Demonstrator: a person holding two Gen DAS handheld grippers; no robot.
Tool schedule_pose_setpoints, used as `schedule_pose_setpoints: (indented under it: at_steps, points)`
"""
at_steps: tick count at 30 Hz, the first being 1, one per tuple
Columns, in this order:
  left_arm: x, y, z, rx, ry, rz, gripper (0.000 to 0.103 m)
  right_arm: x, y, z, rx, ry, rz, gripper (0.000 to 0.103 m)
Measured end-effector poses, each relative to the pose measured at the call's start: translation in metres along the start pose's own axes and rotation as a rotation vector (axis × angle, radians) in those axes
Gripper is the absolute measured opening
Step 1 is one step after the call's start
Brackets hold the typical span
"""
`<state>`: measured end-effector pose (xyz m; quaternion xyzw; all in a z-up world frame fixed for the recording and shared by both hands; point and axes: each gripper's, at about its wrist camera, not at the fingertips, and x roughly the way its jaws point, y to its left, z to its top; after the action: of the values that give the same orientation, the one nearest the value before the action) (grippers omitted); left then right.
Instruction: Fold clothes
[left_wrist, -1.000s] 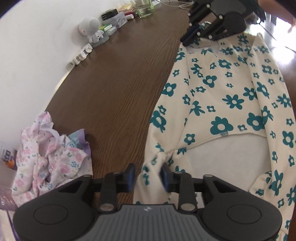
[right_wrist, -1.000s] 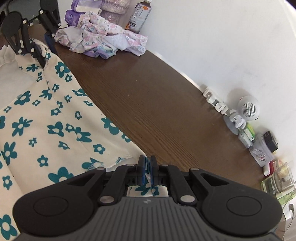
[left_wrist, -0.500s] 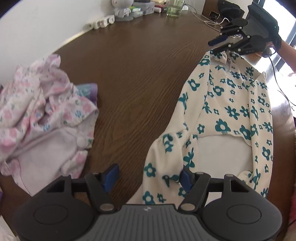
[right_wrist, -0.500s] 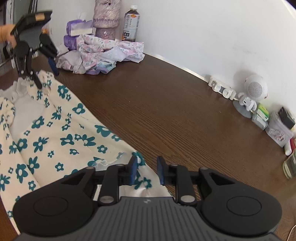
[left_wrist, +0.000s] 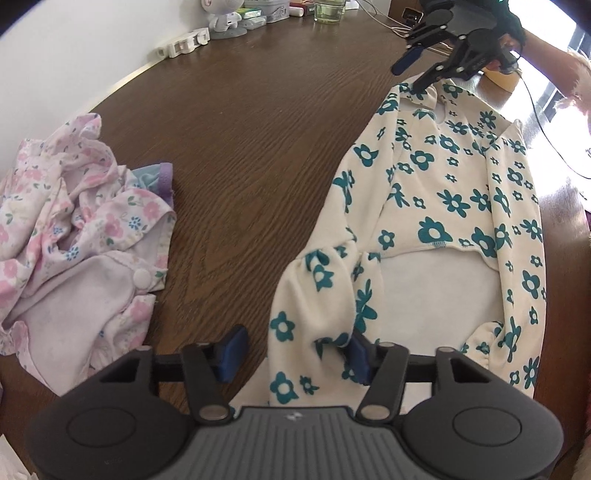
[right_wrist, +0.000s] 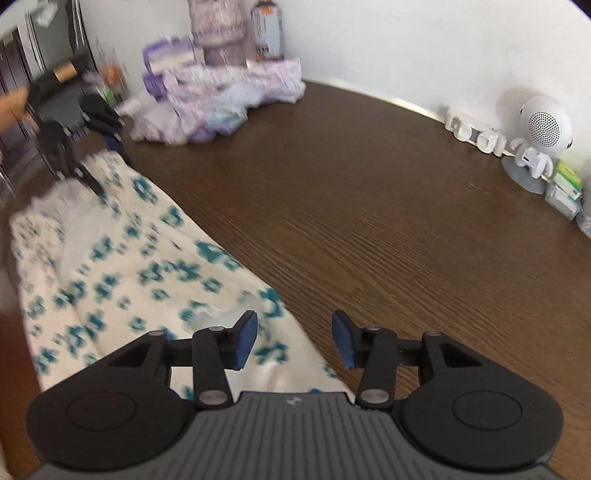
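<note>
A cream top with teal flowers (left_wrist: 443, 199) lies on the brown table (left_wrist: 240, 129), its lower part folded up so the plain inside shows. My left gripper (left_wrist: 295, 354) is open at the bottom hem, a bunched sleeve lying loose between its fingers. My right gripper (left_wrist: 417, 72) hovers open by the collar at the far end. In the right wrist view the right gripper (right_wrist: 294, 341) is open over the top's (right_wrist: 147, 277) edge, holding nothing. The left gripper (right_wrist: 103, 164) shows blurred at the far left.
A crumpled pink floral pile of clothes (left_wrist: 74, 240) lies left of the top. Along the wall stand a white power strip (right_wrist: 472, 129), a white robot-shaped speaker (right_wrist: 539, 136), small boxes, a bottle (right_wrist: 267, 29) and a glass (left_wrist: 328, 11). Bare wood lies between pile and top.
Both grippers have opened and let go of the top: the right was shut on the collar edge, the left nearly shut on the hem. Both have drawn back, widening the view.
</note>
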<state>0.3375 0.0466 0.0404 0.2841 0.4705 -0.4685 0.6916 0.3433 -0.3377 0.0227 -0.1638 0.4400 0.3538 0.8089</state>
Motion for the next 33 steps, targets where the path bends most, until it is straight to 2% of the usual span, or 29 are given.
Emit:
schedule_pose_setpoints:
  at_steps: [1, 2, 3, 5, 6, 8, 14, 19, 22, 26, 33]
  points:
    - [-0.001, -0.002, 0.000, -0.004, -0.007, -0.005, 0.027, 0.004, 0.001, 0.001, -0.006, 0.015, -0.009, 0.045]
    - [-0.001, -0.003, 0.001, -0.007, -0.014, -0.011, 0.018, 0.009, 0.002, 0.001, -0.011, 0.028, -0.016, 0.045]
    - [-0.001, -0.008, 0.000, -0.005, -0.030, -0.010, 0.016, 0.011, 0.003, 0.001, -0.010, 0.033, -0.002, 0.042]
    - [-0.001, -0.018, -0.003, 0.001, -0.057, 0.012, 0.014, 0.013, 0.011, 0.000, -0.043, 0.047, 0.011, 0.026]
    - [-0.002, -0.023, -0.005, 0.003, -0.070, 0.033, 0.013, 0.014, 0.017, -0.001, -0.070, 0.053, -0.005, 0.008]
    - [-0.005, -0.036, -0.007, 0.026, -0.093, 0.095, 0.012, 0.011, 0.029, -0.004, -0.106, 0.031, -0.069, 0.007]
    - [-0.009, -0.111, -0.026, 0.247, -0.157, 0.456, 0.012, -0.013, 0.085, -0.029, -0.255, -0.094, -0.294, 0.007]
    - [0.003, -0.189, -0.058, 0.500, -0.184, 0.774, 0.011, -0.025, 0.155, -0.076, -0.437, -0.174, -0.524, 0.006]
    - [0.018, -0.230, -0.079, 0.647, -0.173, 0.913, 0.010, -0.027, 0.188, -0.104, -0.501, -0.212, -0.637, 0.006]
    - [0.029, -0.257, -0.099, 0.715, -0.175, 0.967, 0.010, -0.021, 0.216, -0.132, -0.557, -0.204, -0.735, 0.006]
    - [0.040, -0.266, -0.106, 0.723, -0.117, 1.005, 0.010, -0.012, 0.227, -0.147, -0.544, -0.175, -0.768, 0.007]
